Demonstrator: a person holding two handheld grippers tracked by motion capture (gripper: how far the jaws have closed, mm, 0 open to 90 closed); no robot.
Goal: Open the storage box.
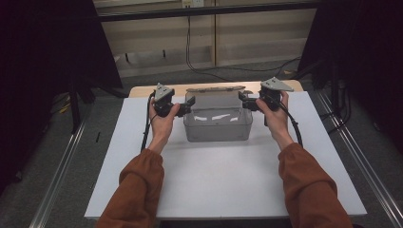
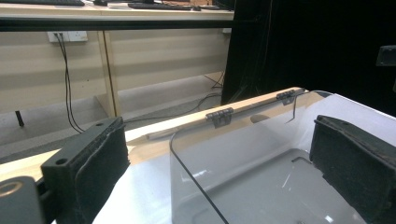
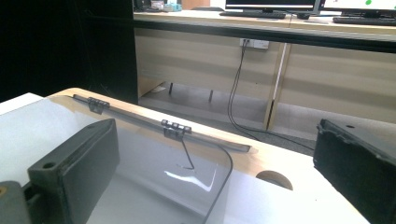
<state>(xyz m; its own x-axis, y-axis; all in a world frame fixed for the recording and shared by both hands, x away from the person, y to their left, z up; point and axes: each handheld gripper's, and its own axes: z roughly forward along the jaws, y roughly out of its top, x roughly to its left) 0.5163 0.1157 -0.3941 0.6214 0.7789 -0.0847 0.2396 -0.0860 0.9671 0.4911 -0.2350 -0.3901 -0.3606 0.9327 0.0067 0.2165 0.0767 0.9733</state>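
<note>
Wide apart and squeezing nothing: black fingers (image 2: 348,163) of the left gripper (image 1: 186,107) straddling the near end wall of the clear plastic box (image 1: 217,124), fingers (image 3: 77,170) of the right gripper (image 1: 246,101) straddling the other end wall. Sitting in the middle of the white tabletop (image 1: 223,183), lid folded back on its hinges (image 3: 176,129). Could slip or tip if pinched unevenly on those thin, smooth walls, or slide away if bumped first.

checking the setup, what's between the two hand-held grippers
The clear plastic box, lid open, sits between the left hand-held gripper and right hand-held gripper, seen in the high view.
</note>
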